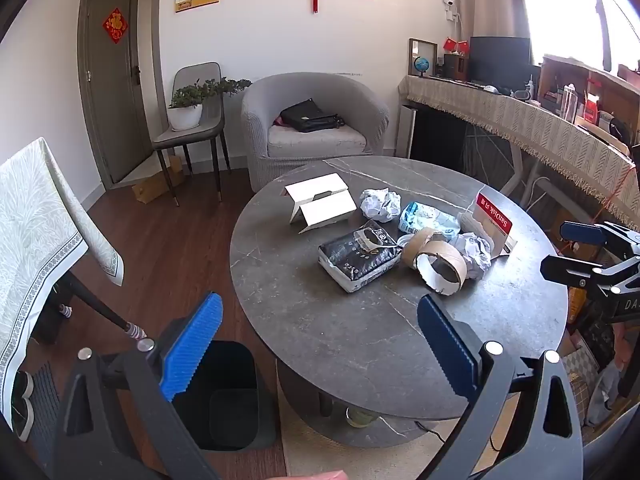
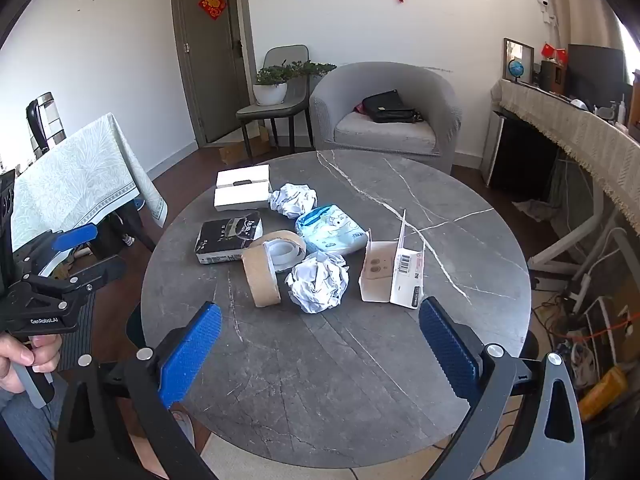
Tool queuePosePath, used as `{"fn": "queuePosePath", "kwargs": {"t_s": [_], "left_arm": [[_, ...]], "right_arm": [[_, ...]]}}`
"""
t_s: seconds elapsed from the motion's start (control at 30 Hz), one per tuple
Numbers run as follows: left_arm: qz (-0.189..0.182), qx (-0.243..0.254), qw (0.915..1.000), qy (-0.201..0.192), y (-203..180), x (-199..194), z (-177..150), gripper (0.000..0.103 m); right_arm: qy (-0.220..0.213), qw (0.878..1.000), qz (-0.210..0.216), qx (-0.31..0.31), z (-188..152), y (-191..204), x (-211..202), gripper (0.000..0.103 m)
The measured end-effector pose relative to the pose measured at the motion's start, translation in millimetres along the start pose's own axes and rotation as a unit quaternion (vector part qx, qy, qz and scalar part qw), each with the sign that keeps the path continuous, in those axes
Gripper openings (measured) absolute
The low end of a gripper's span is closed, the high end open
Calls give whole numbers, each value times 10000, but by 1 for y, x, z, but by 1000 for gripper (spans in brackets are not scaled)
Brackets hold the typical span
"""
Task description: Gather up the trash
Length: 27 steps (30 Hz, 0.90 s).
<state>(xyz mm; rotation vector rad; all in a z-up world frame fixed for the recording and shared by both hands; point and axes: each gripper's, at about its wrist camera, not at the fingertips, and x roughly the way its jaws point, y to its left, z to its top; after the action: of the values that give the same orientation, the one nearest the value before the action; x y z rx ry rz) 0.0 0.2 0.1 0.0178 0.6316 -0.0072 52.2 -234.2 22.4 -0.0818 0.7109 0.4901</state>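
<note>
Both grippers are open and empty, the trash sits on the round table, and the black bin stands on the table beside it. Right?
Not quite. The bin stands on the floor beside the table, as the left wrist view shows. The rest holds: the left gripper and right gripper are open and empty, and the trash, such as the paper ball, lies on the table.

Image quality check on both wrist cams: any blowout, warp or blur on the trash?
Left wrist view: window at top right is blown out; fisheye bends the cloth-covered counter; trash on the round table stays sharp. Right wrist view: even light, soft sheen on the tabletop, door leans from distortion, crumpled paper crisp.
</note>
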Motion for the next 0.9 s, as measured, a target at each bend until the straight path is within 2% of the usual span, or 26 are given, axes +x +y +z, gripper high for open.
{"fn": "queuePosePath", "kwargs": {"t_s": [0.4,0.9], "left_arm": [[75,-4,10000,-9,-2,-5,4,100],[-6,-82,10000,-10,8,1,-2,100]], "right_arm": [[-1,10000,-29,-42,0,3,1,100],[-15,10000,12,-72,4,9,4,100]]}}
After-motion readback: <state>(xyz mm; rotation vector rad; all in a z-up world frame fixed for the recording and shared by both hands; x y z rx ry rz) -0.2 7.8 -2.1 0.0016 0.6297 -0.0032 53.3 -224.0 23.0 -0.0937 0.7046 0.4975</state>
